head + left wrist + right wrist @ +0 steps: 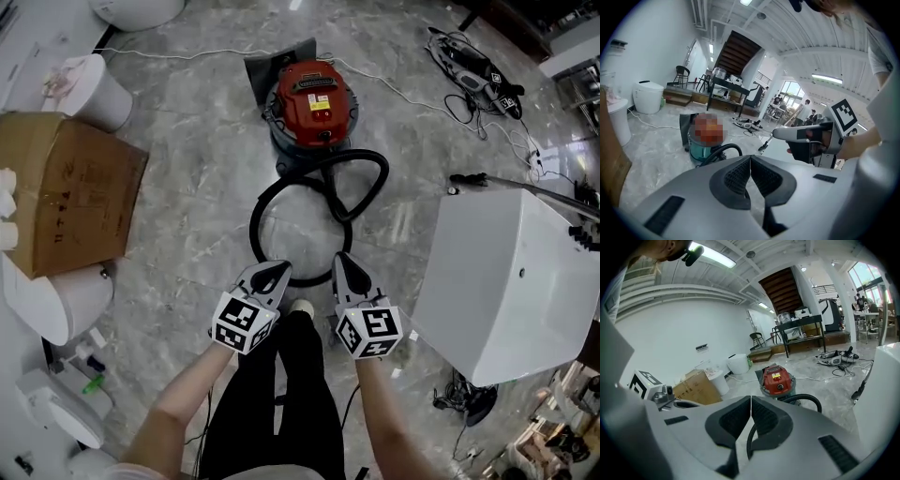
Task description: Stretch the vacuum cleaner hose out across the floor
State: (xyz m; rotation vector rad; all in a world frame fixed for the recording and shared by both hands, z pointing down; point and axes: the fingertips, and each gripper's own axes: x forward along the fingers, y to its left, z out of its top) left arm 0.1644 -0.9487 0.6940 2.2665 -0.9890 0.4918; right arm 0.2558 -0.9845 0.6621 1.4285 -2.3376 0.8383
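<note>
Head view: hose (253,225) lies coiled in loops on the floor (197,187), between the vacuum cleaner (314,103) and both grippers. Left gripper (277,272): fingers clenched together, holding nothing. Right gripper (345,264): same, empty, near the loop's edge.

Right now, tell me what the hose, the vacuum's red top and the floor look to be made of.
Hose: probably flexible plastic or rubber, matte black; it curls in a loop without kinking.
Vacuum's red top: looks like moulded plastic, fairly glossy, with a soft sheen.
Floor: polished stone or marble-look tile, with grey veining and light reflections; the pictures do not show which.
</note>
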